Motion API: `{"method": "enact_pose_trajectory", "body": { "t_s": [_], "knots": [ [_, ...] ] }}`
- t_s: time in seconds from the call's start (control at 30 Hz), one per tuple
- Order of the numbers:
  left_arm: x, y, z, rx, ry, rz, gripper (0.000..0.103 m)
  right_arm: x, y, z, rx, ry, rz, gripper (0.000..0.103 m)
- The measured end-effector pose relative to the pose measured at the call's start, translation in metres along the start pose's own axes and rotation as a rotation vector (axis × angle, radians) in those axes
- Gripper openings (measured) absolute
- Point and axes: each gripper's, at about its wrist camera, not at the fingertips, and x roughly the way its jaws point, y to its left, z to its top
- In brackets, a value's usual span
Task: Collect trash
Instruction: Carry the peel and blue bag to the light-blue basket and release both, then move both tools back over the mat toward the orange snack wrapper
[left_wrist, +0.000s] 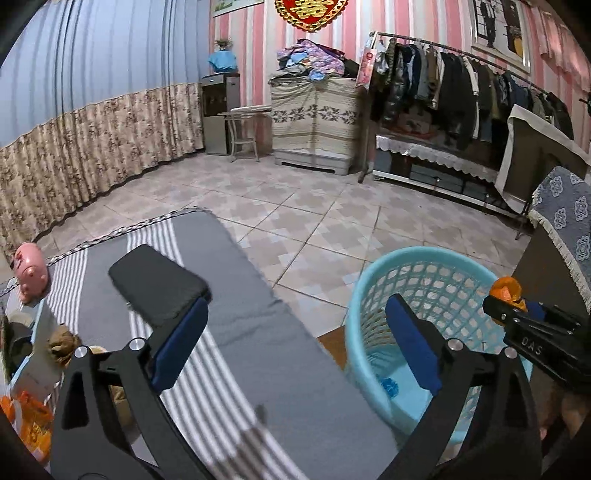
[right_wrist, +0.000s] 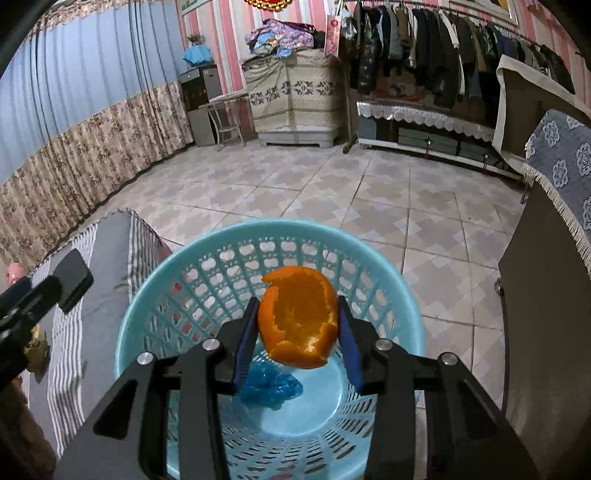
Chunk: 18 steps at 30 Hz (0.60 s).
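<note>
From the left wrist view, the left gripper (left_wrist: 295, 347) has its two blue-padded fingers (left_wrist: 177, 343) spread wide apart with nothing between them. It hangs over the edge of a surface covered by a grey cloth with white stripes (left_wrist: 236, 295), and its right finger stands over the rim of a light blue plastic mesh basket (left_wrist: 373, 317) that sits on the tiled floor (left_wrist: 317, 221) just beside that surface. A crumpled blue plastic scrap (left_wrist: 389, 386) lies at the bottom of the basket. A black rectangular case (left_wrist: 159, 284) lies on the cloth, and a pink piggy bank (left_wrist: 31, 271) stands near the far left edge. At the right edge the right gripper (left_wrist: 513, 306) comes into sight above the basket's rim, with a piece of orange peel (left_wrist: 504, 290) at its tip.

From the right wrist view, the right gripper (right_wrist: 297, 326) has its fingers (right_wrist: 245, 339) clamped on the cupped orange peel (right_wrist: 297, 317), one blue pad pressed against each side. The peel is held in the air directly above the open mouth of the light blue basket (right_wrist: 147, 291). Below it the blue plastic scrap (right_wrist: 269, 387) rests on the basket's solid bottom. To the left the striped cloth (right_wrist: 110, 258) runs alongside the basket, and the black case (right_wrist: 74, 280) lies on it.
</note>
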Motion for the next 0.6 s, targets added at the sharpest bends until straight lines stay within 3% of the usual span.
{"method": "enact_pose_trajectory", "body": {
  "t_s": [0.07,0.13,0.17,0.2,0.6],
  "knots": [
    [-0.001,0.005,-0.002,-0.013,0.005,0.006,0.094,0.002,0.001,-0.002,0.002,0.006,-0.001,0.042],
    [-0.001,0.01,-0.006,-0.028,0.013,0.006,0.095,0.001,0.001,-0.002,0.012,-0.001,-0.001,0.061],
    [-0.002,0.012,-0.008,-0.031,0.016,0.007,0.095,-0.003,0.001,-0.001,0.019,-0.021,-0.012,0.081],
    [-0.003,0.013,-0.01,-0.028,0.017,0.012,0.095,-0.006,0.001,-0.001,0.021,-0.036,-0.021,0.085],
    [-0.033,0.034,-0.016,-0.042,-0.014,0.045,0.097,-0.019,0.008,0.005,-0.009,-0.098,0.005,0.09]
  ]
}}
